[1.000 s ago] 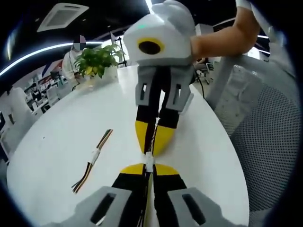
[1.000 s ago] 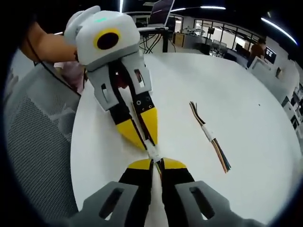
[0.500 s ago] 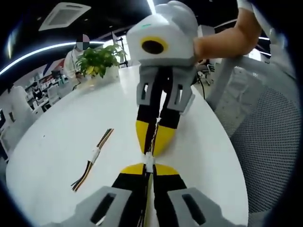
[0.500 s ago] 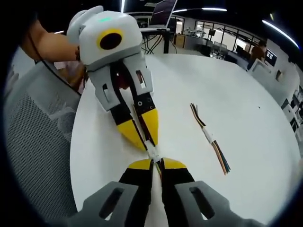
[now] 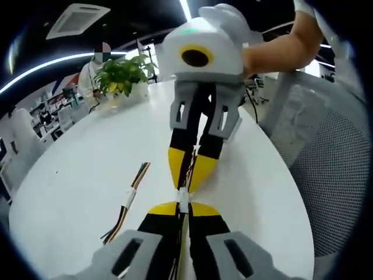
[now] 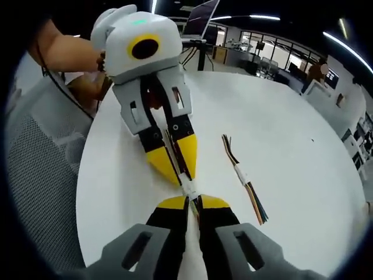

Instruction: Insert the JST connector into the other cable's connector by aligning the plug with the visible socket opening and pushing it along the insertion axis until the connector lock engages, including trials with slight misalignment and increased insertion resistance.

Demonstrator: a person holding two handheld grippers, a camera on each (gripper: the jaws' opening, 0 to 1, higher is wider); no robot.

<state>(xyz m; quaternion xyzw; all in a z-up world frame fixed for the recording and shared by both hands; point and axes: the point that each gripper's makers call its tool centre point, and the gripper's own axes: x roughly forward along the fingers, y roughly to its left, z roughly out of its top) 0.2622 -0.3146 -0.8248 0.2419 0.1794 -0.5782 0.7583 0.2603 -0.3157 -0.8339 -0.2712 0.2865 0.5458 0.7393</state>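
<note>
Mating underway: white connector clamped between both grippers' closed fingers, lock unconfirmed; spare cable lies at nine o'clock on bench.

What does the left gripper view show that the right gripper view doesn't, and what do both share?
Left gripper view: a potted plant at the far table edge, a ceiling vent, and a mesh chair on the right.

Right gripper view: an open laptop beyond the table and rows of desks behind it.

Both: the white table, the left claw and right claw meeting tip to tip on the white connector, each shut on its cable, and a spare mated cable pair lying flat beside them.
</note>
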